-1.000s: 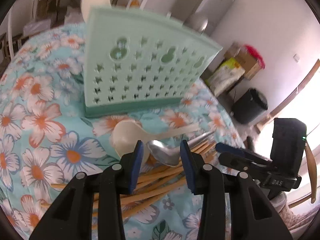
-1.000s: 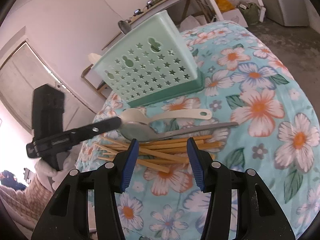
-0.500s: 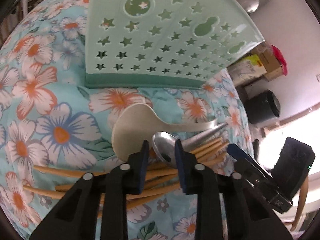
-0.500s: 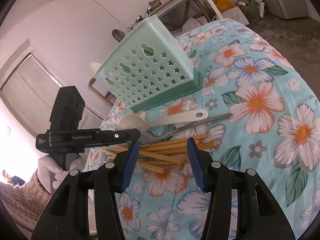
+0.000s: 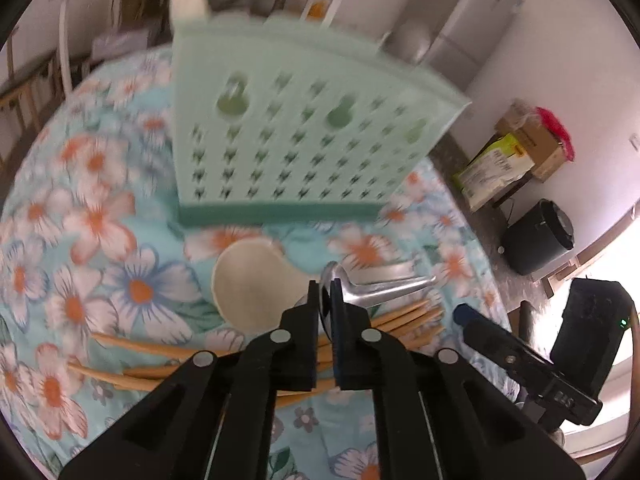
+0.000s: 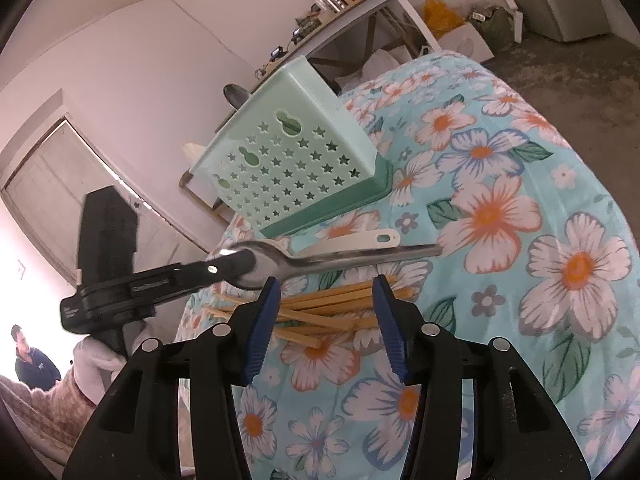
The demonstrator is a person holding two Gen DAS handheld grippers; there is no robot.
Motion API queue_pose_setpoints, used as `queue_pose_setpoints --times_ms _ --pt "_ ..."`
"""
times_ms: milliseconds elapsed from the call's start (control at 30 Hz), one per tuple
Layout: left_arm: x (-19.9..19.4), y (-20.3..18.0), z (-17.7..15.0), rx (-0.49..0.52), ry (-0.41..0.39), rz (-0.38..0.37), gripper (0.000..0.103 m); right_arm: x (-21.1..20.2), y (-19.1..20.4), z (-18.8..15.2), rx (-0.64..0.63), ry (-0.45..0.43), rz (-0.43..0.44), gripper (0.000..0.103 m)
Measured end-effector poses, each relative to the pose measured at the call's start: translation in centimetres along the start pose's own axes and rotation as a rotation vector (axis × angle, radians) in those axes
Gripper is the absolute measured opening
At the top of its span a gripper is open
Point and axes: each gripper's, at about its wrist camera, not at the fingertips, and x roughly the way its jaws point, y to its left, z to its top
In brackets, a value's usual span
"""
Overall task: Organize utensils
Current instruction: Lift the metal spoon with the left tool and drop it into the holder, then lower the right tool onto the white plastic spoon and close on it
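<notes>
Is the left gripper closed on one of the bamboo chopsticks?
No. The left gripper is clamped on the bowl of the metal spoon, while the chopsticks lie loose on the floral tablecloth.

Floral tablecloth [image 5: 100, 240] — turquoise, with white and orange flowers — fills the lower left of the left wrist view. Right edge: black bin [image 5: 538, 236] on the floor, cardboard boxes [image 5: 520, 152] above it (one topped with something red). Upper right: grey cabinet [image 5: 468, 20]. In the right wrist view, a cluttered white side table [image 6: 360, 4] sits top centre; a seated person [image 6: 34, 364] occupies the lower left corner.
</notes>
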Motion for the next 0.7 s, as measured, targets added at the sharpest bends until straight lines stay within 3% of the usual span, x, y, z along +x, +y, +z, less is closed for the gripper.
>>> queue_pose_setpoints --times_ms 233,400,600,700 --pt "-2.7 -2.2 -0.3 0.122 -0.137 -0.008 0.002 -1.5 0.4 0.2 -0.014 -0.037 -0.041 0.035" --pt "-5.2 -2.1 -0.5 0.123 -0.19 -0.095 0.002 -3.1 1.0 0.4 -0.024 -0.075 -0.085 0.029" --pt "-8.8 -0.5 -1.5 0.123 -0.226 -0.206 0.002 -5.1 2.4 0.8 -0.07 -0.139 -0.149 0.029" --pt "-9.6 0.4 -2.4 0.139 -0.188 -0.252 0.002 -5.7 2.8 1.1 -0.087 -0.151 -0.176 0.029"
